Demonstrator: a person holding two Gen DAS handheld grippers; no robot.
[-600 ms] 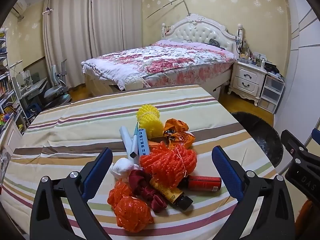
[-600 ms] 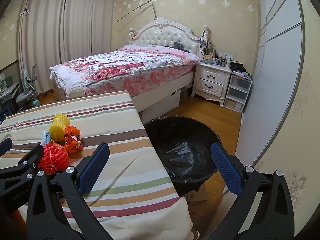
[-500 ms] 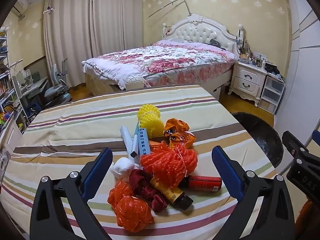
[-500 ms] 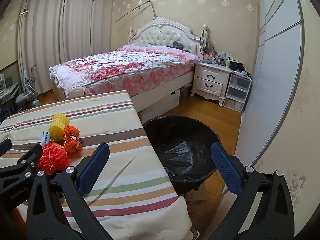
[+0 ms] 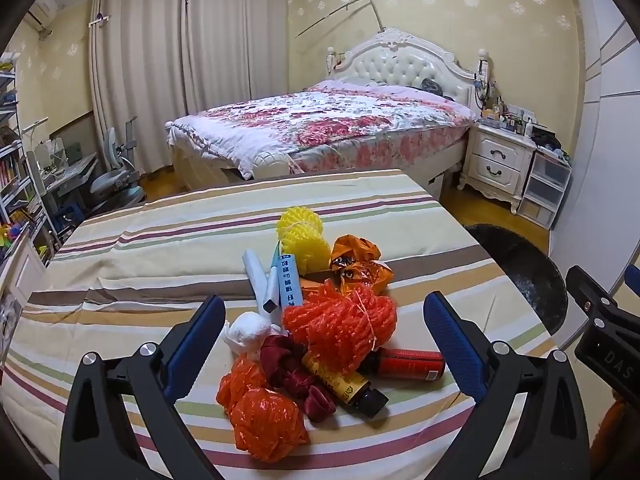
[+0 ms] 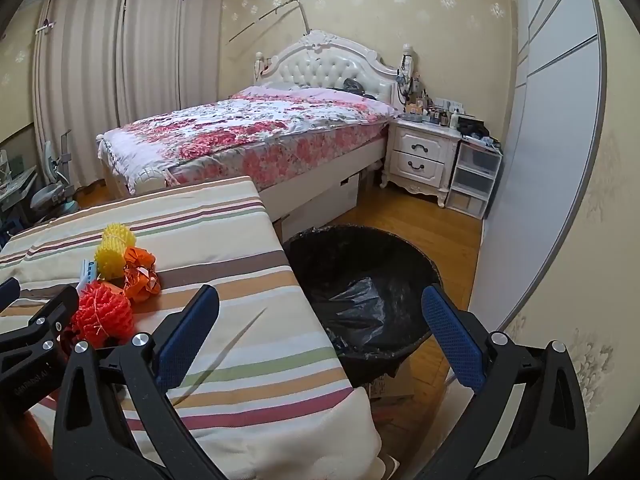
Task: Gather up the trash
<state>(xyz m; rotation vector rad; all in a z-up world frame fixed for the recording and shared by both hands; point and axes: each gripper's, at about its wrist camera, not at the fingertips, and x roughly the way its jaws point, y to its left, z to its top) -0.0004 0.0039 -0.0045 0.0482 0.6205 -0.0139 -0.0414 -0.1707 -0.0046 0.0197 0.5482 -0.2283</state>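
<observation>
1. The left gripper (image 5: 324, 344), black-framed with blue ribbed pads, tilts downward over the striped tablecloth (image 5: 160, 248); its jaws stand spread wide and grip nothing.
2. Framed between those jaws lies the heap of trash: an orange foam net bundle (image 5: 340, 324) tied with string, a crumpled orange plastic bag (image 5: 264, 412) nearest the camera, a dark red crumpled wrapper (image 5: 292, 368), a white paper wad (image 5: 248, 330), a yellow-labelled dark bottle (image 5: 344, 384) and a red cylindrical can (image 5: 412, 364), both on their sides.
3. Farther back in the heap sit a yellow foam net (image 5: 300, 236), a shiny orange wrapper (image 5: 356, 264) and a blue-and-white tube (image 5: 290, 280).
4. The right gripper (image 6: 320, 332) also angles downward, past the table's right edge, jaws fully apart and empty.
5. A black-lined round trash bin (image 6: 360, 280) stands on the wooden floor just beside the table, seen between the right jaws.
</observation>
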